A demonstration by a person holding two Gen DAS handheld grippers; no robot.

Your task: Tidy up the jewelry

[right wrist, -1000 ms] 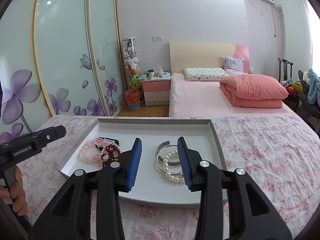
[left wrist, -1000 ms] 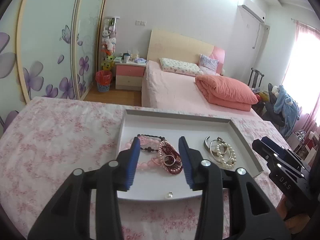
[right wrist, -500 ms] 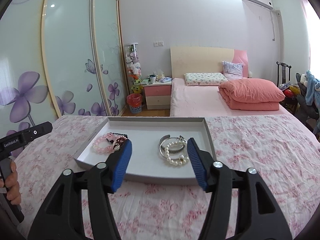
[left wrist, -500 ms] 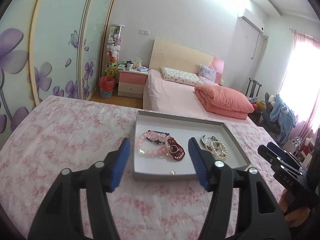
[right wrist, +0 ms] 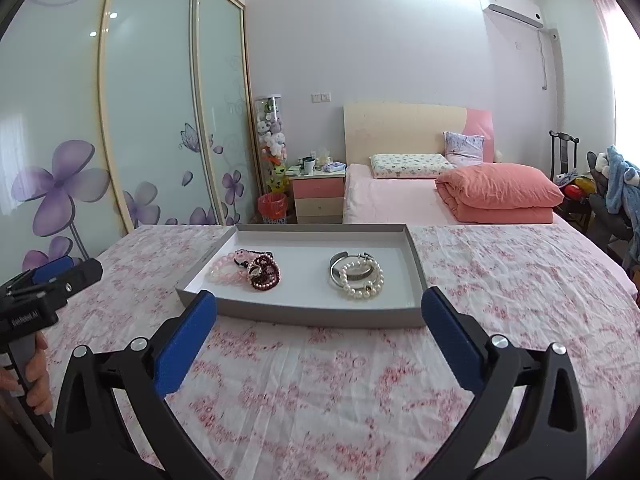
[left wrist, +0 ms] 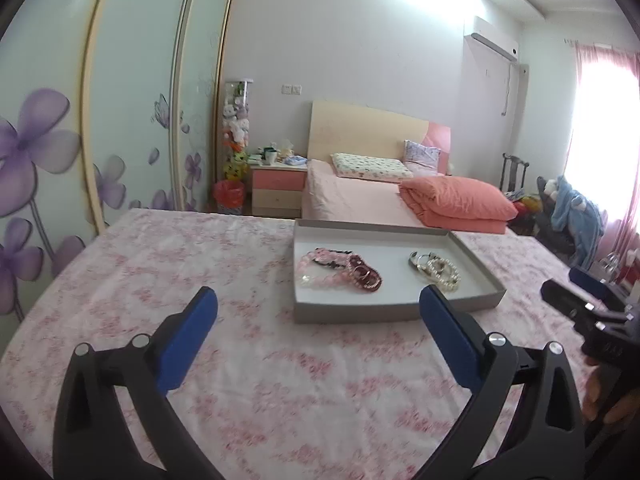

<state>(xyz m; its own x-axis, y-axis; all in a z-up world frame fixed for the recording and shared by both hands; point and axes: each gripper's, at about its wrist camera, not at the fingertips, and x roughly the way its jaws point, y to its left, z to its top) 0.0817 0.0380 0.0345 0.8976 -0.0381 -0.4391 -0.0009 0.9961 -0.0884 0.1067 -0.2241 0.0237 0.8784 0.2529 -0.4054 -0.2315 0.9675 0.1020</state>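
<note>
A shallow grey cardboard tray [right wrist: 304,314] with a white floor sits on the desk's wrinkled pink floral cloth [right wrist: 340,380]. Inside, at its left, lie rounded pink bead bracelets [right wrist: 226,272] touching a dark red beaded coil [right wrist: 266,274]; well apart at the right, a pearl strand [right wrist: 362,282] overlaps a smooth silver cuff [right wrist: 336,266]. The left tool [left wrist: 318,310] and the right tool [right wrist: 320,306] both hang short of the tray, blue pads spread wide, empty.
</note>
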